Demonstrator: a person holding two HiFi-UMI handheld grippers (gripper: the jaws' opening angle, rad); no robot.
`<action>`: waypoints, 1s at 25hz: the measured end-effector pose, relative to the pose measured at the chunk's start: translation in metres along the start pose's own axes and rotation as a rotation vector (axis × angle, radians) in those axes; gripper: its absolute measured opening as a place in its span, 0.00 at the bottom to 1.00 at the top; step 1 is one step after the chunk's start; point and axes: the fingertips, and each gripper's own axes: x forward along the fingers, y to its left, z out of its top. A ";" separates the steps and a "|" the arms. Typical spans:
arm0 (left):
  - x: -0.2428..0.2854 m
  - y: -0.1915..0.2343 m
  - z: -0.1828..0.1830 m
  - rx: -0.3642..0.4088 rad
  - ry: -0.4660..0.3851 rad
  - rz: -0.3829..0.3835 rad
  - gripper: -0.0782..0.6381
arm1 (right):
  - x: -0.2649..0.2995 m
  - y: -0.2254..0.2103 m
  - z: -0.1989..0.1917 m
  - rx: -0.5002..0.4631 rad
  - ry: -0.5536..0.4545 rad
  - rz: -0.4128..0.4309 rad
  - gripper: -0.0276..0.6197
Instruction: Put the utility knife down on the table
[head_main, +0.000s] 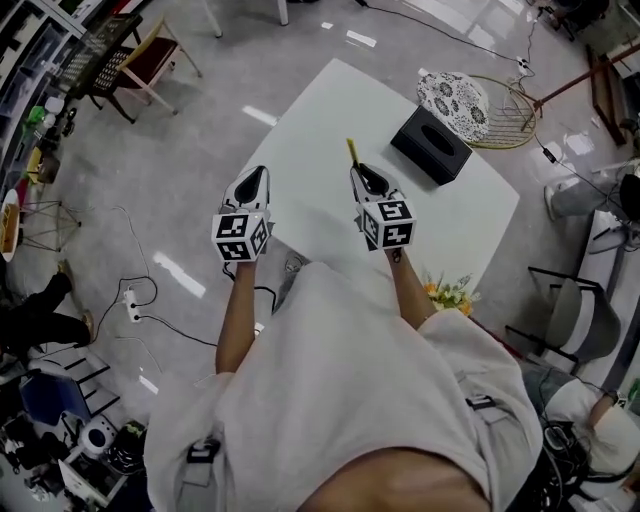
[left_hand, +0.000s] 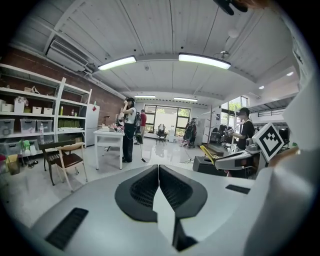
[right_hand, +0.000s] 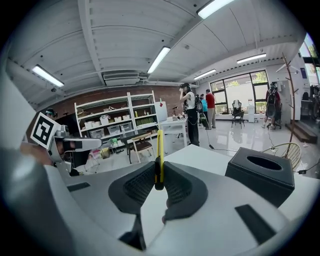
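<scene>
**A:** What shows from the head camera?

**B:** A white table (head_main: 330, 130) with both tools held over its near edge. The left gripper (head_main: 258, 172) is on the left and the right gripper (head_main: 362, 172) beside it, well apart. A thin yellow utility knife (head_main: 352, 152) sticks out past the right one's tips, over the tabletop. A black box (head_main: 431, 145) sits on the far right part of the table.

**A:** And the left gripper's own camera?

**B:** Its dark pads (left_hand: 145, 187) are pressed together with nothing between them. Off to the right you see the other tool with the yellow knife (left_hand: 207, 152) poking out, and the black box (left_hand: 202, 165) behind it.

**A:** The right gripper's camera?

**B:** The jaws are clenched on the knife (right_hand: 159, 150). Its yellow body stands on edge between the pads (right_hand: 177, 187) and reaches forward beyond them. The knife is held in the air, not lying on the table (right_hand: 200, 152). The black box (right_hand: 260, 172) is to the right, and the left gripper (right_hand: 75, 144) shows at the far left.
</scene>
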 end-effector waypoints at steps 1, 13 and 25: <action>0.001 0.007 -0.003 -0.006 0.008 -0.003 0.14 | 0.005 0.003 -0.003 0.004 0.012 -0.004 0.15; 0.010 0.015 -0.054 -0.071 0.116 -0.042 0.14 | 0.022 0.012 -0.062 0.057 0.158 -0.024 0.15; 0.004 0.018 -0.089 -0.109 0.173 -0.040 0.14 | 0.038 0.015 -0.097 0.067 0.235 -0.013 0.15</action>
